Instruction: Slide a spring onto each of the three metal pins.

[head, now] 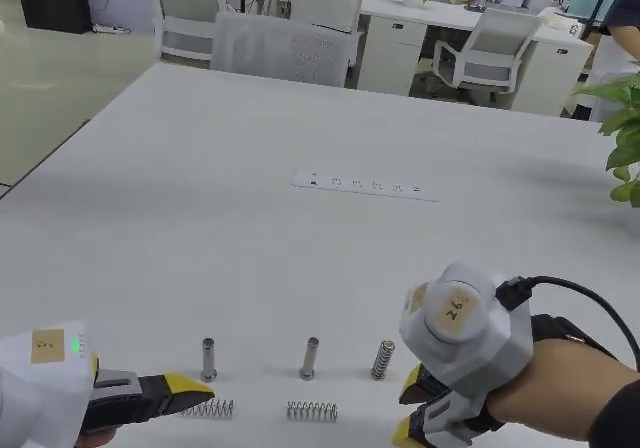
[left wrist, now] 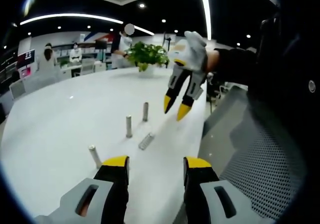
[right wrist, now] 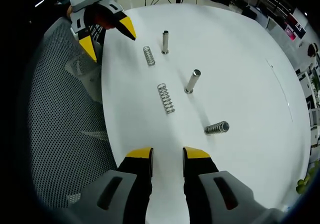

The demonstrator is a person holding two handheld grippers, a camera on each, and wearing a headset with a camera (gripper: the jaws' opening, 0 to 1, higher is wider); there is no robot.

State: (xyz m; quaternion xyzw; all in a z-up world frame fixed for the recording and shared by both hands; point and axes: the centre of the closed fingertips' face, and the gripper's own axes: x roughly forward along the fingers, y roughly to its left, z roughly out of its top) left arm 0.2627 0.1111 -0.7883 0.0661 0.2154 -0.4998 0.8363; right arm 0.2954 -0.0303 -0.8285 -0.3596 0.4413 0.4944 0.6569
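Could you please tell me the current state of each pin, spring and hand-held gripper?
Left pin: upright, bare.
Middle pin: upright, bare.
Right pin: upright, sleeved.
Left spring: lying flat, loose.
Middle spring: lying flat, loose.
Third spring: seated on the right pin.
Left hand-held gripper: open, empty.
Right hand-held gripper: open, empty.

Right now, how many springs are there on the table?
3. One spring sits around the right pin; two lie flat, one near the left pin, one near the middle pin.
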